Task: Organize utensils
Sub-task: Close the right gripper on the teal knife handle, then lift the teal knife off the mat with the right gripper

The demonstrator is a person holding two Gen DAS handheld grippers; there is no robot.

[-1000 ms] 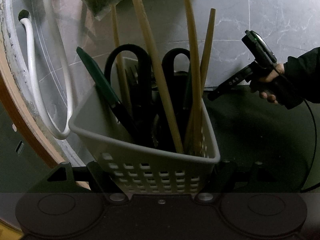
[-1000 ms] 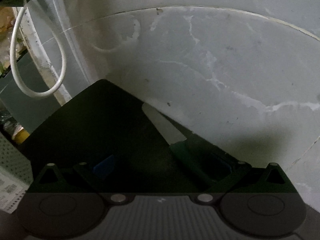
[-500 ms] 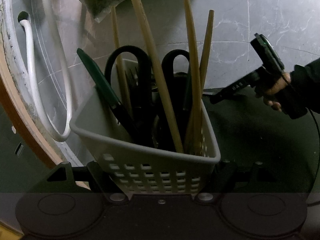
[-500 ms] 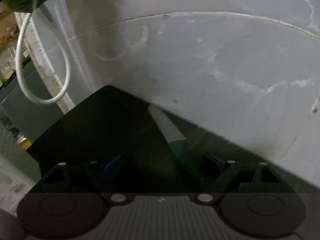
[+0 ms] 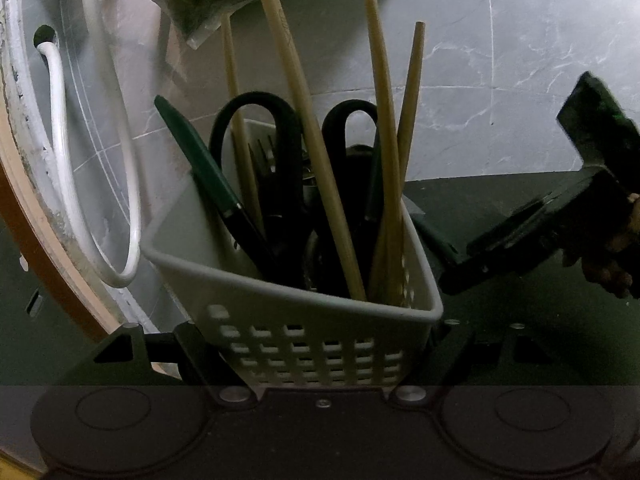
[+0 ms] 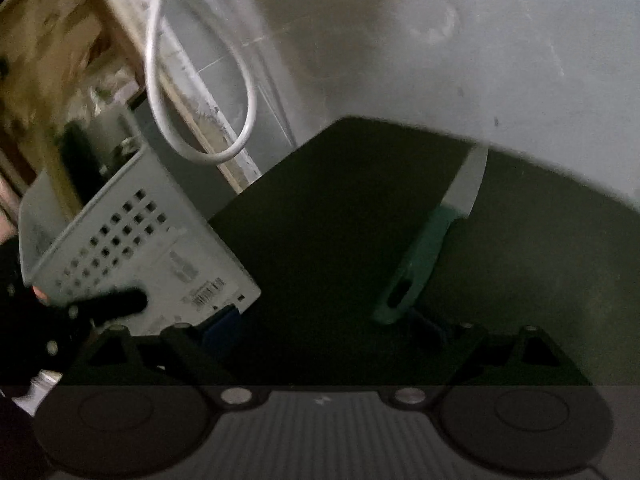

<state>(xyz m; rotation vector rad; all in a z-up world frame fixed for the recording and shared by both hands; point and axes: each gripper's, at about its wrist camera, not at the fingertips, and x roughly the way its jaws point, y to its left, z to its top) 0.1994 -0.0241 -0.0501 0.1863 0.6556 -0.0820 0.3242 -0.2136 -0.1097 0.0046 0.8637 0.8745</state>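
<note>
Right gripper (image 6: 320, 332) spread wide, empty — green-handled knife (image 6: 420, 256) lies on dark mat (image 6: 320, 200) just ahead-right, blade pointing away. Left gripper (image 5: 316, 344) clamps tilted utensil basket (image 5: 304, 320); right is nearer the knife.

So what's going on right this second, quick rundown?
Left gripper shut on white utensil basket, basket tilted. Right gripper open, empty, near green-handled knife lying on dark mat. Nothing between gripper and knife.
</note>
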